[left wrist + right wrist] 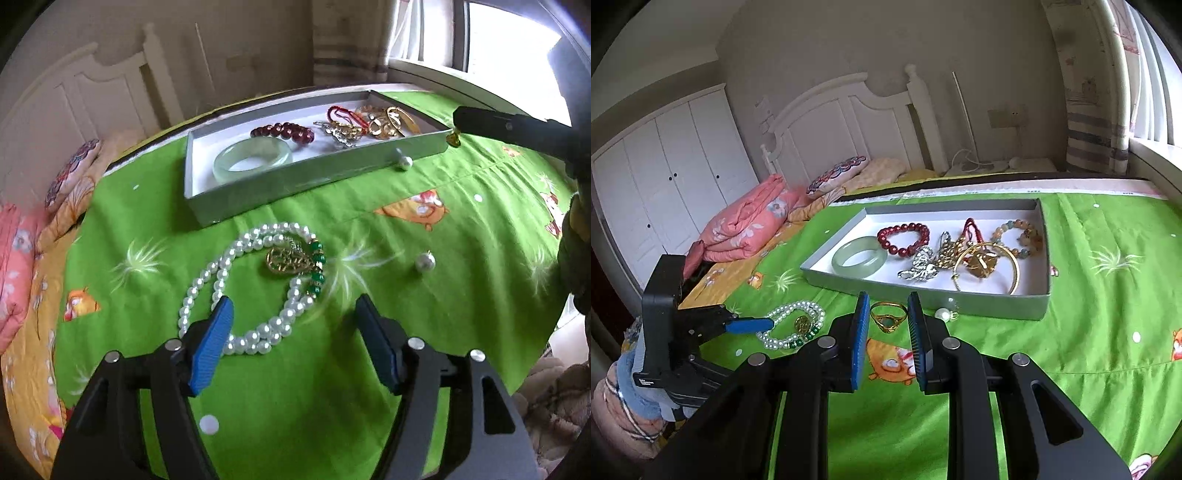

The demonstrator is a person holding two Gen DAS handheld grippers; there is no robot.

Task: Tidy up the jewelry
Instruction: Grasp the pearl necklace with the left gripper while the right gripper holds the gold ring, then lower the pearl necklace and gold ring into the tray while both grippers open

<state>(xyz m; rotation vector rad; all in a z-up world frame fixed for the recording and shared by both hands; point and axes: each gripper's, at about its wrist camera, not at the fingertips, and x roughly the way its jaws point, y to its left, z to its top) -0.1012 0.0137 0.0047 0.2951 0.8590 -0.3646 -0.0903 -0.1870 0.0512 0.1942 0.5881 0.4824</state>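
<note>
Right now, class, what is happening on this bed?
A person with a gripper in each hand is sorting jewelry into a gray tray on the green sheet. The right gripper holds a gold ring just short of the tray. The left gripper is open over a pearl necklace. Two loose pearl earrings lie outside the tray.

The left wrist view looks down from close above the bed (424,236), facing the window, with the pearls (251,288) just ahead. The right wrist view sits lower, facing the headboard (849,122), and catches the left claw (750,326) side-on. Both views share the tray (295,177) and the pearls.
</note>
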